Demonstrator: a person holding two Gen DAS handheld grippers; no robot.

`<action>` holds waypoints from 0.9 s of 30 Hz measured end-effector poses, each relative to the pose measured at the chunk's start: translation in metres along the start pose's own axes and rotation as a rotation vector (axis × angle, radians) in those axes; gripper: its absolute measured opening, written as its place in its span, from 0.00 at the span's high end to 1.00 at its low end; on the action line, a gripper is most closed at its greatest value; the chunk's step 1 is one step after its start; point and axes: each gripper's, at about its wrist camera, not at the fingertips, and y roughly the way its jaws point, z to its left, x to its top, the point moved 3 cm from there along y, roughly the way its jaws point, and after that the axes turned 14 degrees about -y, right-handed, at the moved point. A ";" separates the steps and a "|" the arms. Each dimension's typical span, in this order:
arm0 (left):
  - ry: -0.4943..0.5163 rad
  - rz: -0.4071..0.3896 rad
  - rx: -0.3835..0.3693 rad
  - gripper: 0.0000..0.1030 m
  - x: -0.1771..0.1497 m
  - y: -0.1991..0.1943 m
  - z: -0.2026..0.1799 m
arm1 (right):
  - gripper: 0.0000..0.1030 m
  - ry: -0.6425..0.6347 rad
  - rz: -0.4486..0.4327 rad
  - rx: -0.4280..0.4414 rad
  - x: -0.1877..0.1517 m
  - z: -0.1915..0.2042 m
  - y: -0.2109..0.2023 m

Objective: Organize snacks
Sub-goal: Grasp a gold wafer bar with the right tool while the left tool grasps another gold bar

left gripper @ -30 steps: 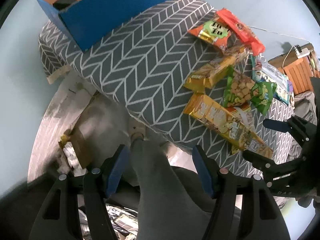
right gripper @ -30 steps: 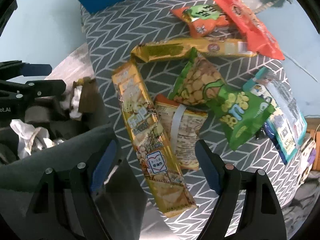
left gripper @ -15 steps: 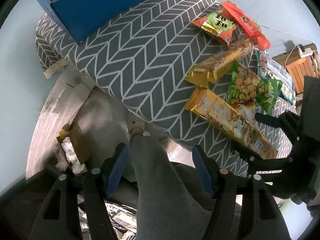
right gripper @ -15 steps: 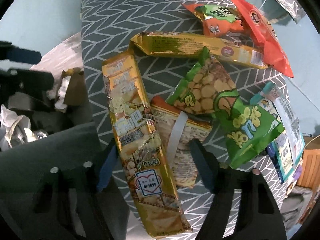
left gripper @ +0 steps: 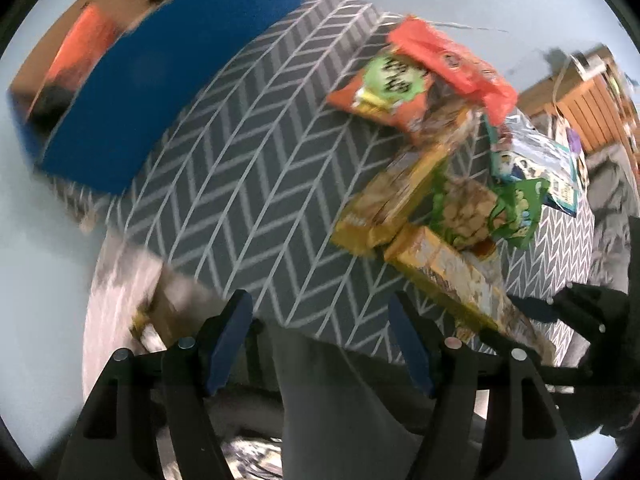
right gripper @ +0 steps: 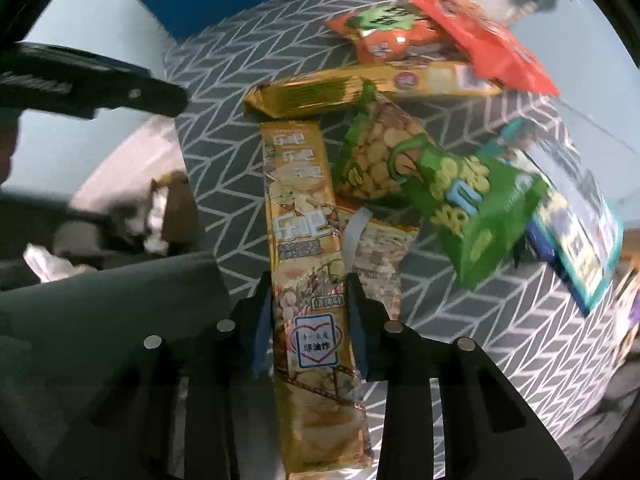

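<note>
My right gripper [right gripper: 310,312] is shut on the near end of a long gold snack pack [right gripper: 304,240], which lies lengthwise on the grey chevron tabletop [right gripper: 224,144]. That pack also shows in the left wrist view [left gripper: 452,280]. My left gripper [left gripper: 320,332] is open and empty at the table's near edge. A blue box [left gripper: 160,80] holding an orange pack [left gripper: 80,52] stands at the far left.
Beside the gold pack lie a second gold pack [right gripper: 360,88], a green peanut bag [right gripper: 380,156], a green bag [right gripper: 480,208], an orange bag [right gripper: 384,28], a red pack [right gripper: 472,28] and a blue-white pack [right gripper: 576,224]. My trouser leg [left gripper: 340,408] is below.
My right gripper moved forward over the long gold pack and closed on its near end. My left gripper shifted closer to the table and stayed open.
</note>
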 end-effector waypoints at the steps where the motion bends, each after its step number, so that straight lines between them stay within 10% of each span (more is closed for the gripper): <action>1: 0.021 -0.004 0.001 0.25 0.004 0.000 -0.005 | 0.69 0.023 -0.018 0.005 -0.003 -0.002 -0.005; 23: 0.359 0.051 0.095 0.24 0.054 0.078 -0.099 | 0.70 0.498 -0.258 -0.004 -0.060 -0.048 -0.070; 27: 0.374 0.040 0.140 0.53 0.050 0.091 -0.105 | 0.70 0.507 -0.261 -0.029 -0.068 -0.050 -0.069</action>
